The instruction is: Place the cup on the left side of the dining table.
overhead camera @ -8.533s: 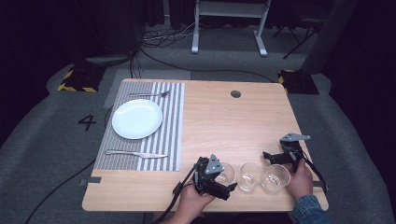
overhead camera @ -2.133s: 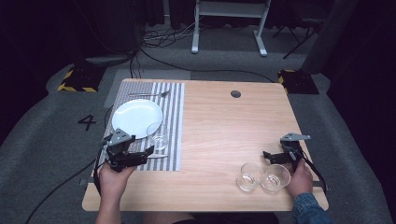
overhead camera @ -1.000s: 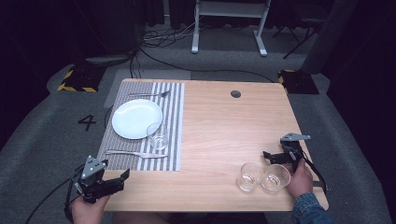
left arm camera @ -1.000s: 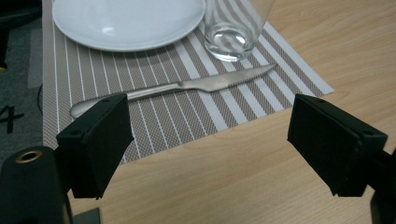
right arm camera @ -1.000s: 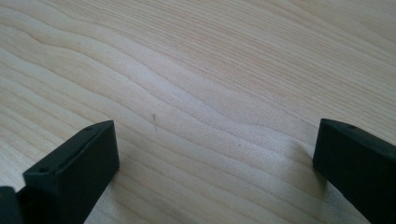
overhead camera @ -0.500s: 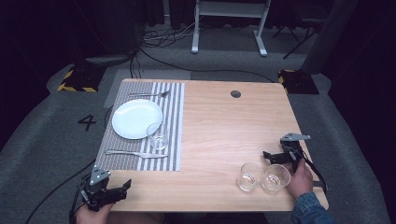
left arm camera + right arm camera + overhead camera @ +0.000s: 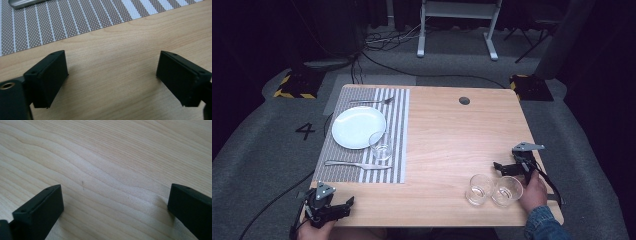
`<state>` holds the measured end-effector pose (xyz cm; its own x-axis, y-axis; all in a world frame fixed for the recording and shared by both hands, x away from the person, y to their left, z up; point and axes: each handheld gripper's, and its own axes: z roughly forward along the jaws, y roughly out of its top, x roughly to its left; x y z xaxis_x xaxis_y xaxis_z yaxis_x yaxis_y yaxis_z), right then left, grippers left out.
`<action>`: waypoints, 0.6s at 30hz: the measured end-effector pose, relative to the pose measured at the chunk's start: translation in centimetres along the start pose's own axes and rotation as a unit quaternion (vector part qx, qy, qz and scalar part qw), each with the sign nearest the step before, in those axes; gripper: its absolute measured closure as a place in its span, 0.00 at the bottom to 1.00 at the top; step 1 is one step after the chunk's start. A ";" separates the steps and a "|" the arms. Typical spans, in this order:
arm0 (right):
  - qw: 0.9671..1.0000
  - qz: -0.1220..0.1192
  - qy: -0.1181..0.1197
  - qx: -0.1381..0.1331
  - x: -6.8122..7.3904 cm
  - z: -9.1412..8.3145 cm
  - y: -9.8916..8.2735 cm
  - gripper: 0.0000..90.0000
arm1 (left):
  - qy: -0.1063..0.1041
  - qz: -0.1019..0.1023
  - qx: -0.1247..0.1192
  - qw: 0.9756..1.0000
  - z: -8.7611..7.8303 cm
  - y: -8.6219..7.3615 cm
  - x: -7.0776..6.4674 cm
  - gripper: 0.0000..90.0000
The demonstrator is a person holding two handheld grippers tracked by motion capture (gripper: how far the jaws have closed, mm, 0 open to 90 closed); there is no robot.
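Observation:
My left gripper (image 7: 346, 203) rests at the table's near left corner, just in front of the striped placemat (image 7: 399, 150). In the left gripper view the left gripper (image 7: 112, 65) has jaws that have just been opening, and only bare wood lies between them. My right gripper (image 7: 498, 167) sits near the right edge, open, just behind two empty glasses (image 7: 479, 189) (image 7: 507, 191). The right gripper view shows its own gripper (image 7: 115, 197) with jaws wide apart over bare wood. A third glass (image 7: 382, 149) stands on the placemat by the white plate (image 7: 358, 127).
A knife (image 7: 357, 165) lies on the placemat's near side, its handle end (image 7: 25, 2) at the top of the left gripper view. A fork (image 7: 372, 101) lies beyond the plate. A round cable hole (image 7: 464, 100) marks the far side. Cables trail over the floor.
The left gripper carried a glass from the near middle to the placemat, let it go, drew back to the near left corner and sank there with its jaws wider. The right hand stayed put.

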<state>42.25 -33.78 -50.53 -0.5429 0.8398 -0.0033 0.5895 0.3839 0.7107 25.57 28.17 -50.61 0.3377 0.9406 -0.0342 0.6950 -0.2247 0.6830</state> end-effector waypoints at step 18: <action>1.000 0.000 -0.001 0.000 0.0 0.0 0.0 0.00 | 0.002 -0.001 -0.049 0.999 1.5 0.0 0.1 0.02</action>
<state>42.25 -33.78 -50.54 -0.5423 0.8402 -0.0040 0.5895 0.3839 0.7107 26.55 27.85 -51.74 0.3333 0.9423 -0.0326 0.6300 -0.1969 0.7512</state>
